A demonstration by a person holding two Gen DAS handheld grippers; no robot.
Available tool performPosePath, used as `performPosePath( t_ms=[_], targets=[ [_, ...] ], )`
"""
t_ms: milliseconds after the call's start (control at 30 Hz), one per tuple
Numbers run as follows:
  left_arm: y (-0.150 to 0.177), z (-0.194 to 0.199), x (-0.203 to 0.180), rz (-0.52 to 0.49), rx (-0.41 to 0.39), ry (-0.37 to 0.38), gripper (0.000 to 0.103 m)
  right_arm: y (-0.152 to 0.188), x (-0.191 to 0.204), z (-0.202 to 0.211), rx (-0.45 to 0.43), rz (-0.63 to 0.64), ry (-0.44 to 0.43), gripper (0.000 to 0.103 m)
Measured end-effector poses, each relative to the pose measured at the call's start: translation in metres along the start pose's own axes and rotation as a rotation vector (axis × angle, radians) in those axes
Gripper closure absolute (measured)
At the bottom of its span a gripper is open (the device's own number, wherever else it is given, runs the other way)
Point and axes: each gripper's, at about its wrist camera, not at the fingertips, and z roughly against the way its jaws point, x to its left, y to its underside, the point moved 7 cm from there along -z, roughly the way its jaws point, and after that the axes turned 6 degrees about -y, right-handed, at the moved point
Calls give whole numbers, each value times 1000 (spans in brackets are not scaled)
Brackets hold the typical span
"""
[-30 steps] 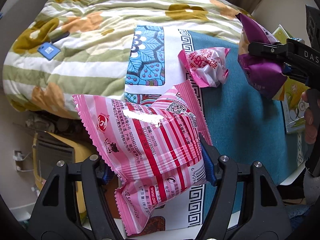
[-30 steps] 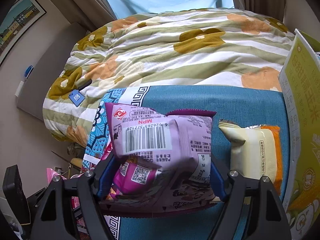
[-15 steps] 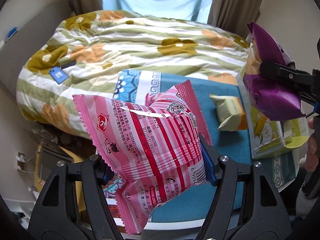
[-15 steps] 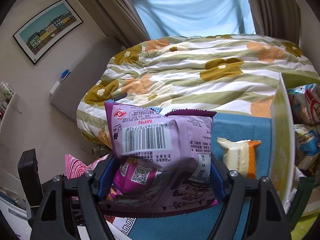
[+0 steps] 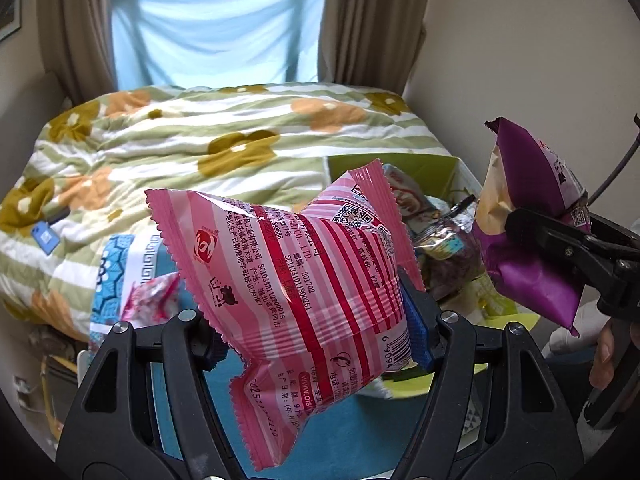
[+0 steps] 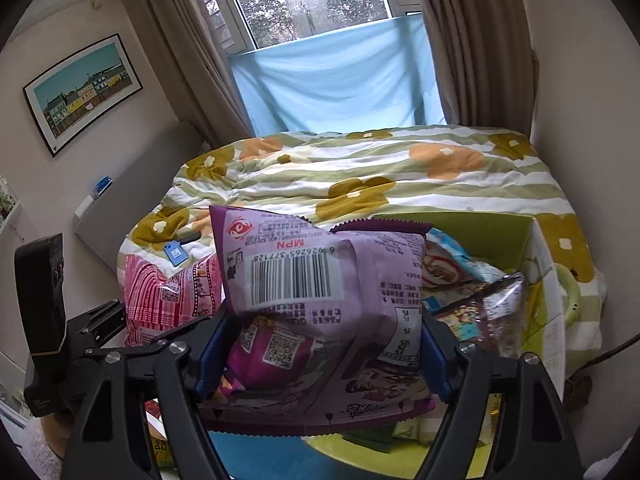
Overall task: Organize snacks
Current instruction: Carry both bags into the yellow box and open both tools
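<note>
Bedroom w/ a window, brown curtains and a flowered quilt (image 6: 360, 176) over the bed; a teal cloth (image 5: 192, 408) lies at the bed's near edge, w/ a green box (image 6: 492, 236) of snacks toward its right corner. Left gripper (image 5: 316, 328) is clamped on a pink striped packet (image 5: 296, 288), pads pressing its two sides approx mid-height, bag held up in the air, near the box but not over it. Right gripper (image 6: 320, 352) is clamped on a purple packet (image 6: 320, 304) the same way, barcode side up, raised beside the box's open top. Both look like light, air-puffed foil bags: soft, crinkly, prob slippery, contents maybe crushable, so hold across the puffed middle w/ mild squeeze, not at the crimped seams. Another small pink packet (image 5: 150, 296) sits on the cloth near its left edge, not yet boxed. Box already holds several packs.
</note>
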Motion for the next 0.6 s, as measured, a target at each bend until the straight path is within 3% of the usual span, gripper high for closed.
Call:
performPosePath(
  t_ms=[267,333,400,600],
  targets=[
    [-14,-36,-69,-8,38,46,35,14,-73,35,6,-27,83,28],
    [-17,-41,-79,-6,33,51,27,17,-87,40,10,-44,84,28],
    [-18,-45,-85,-10,30,44,1,20,-95,43,11,-62,85,28],
    [-9,-37,-86,-58,23,15,0,29,-107,44,30,-85,81,28]
  ],
)
